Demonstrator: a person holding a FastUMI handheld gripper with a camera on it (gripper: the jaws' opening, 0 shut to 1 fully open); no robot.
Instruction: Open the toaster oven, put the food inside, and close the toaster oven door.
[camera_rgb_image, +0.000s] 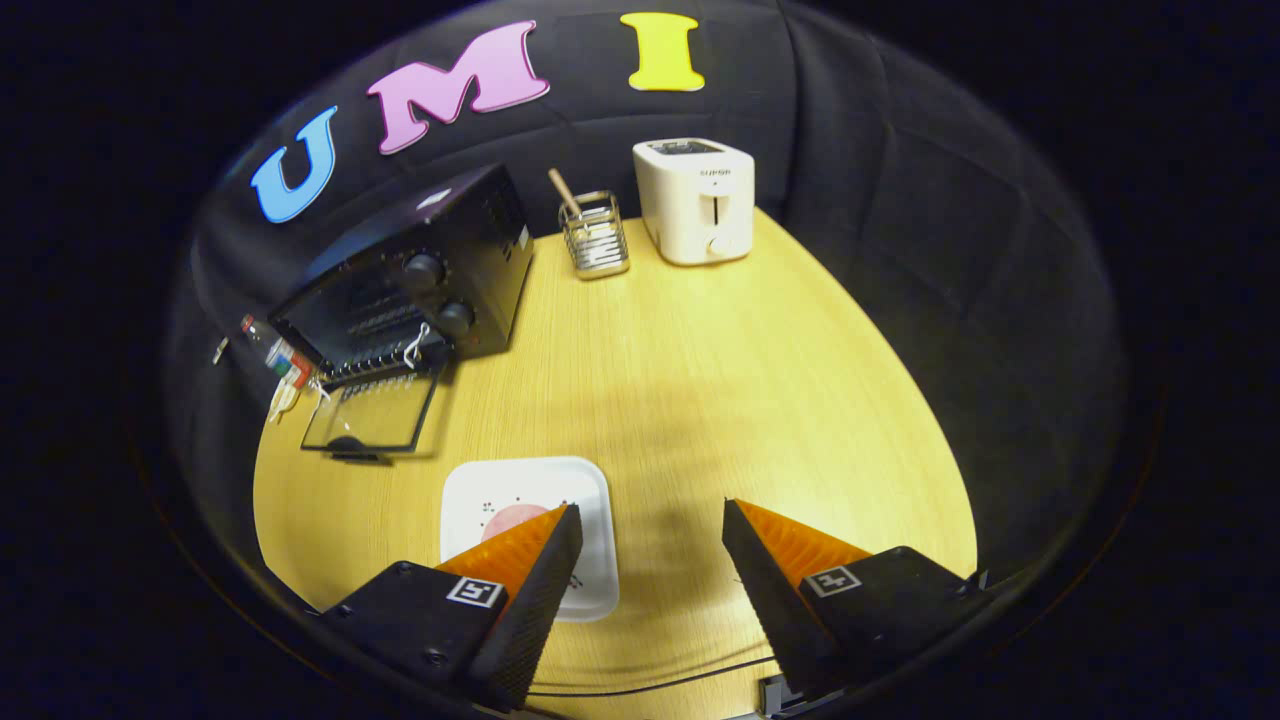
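Toaster oven (415, 285) door (372, 415) lying open at ten o'clock; gripper (650, 520) hovering wide, empty, food (505, 520) still sitting on plate (530, 480). Loading, closing remaining.

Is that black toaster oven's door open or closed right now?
Open. The black toaster oven has its glass door folded down flat onto the wooden table; the open gripper holds nothing.

We look from the gripper (650, 520) itself, high above the wooden table (700, 380), forward and down along its two spread, empty fingers. The toaster oven (410, 280) sits far off at ten o'clock, the booth wall at twelve.
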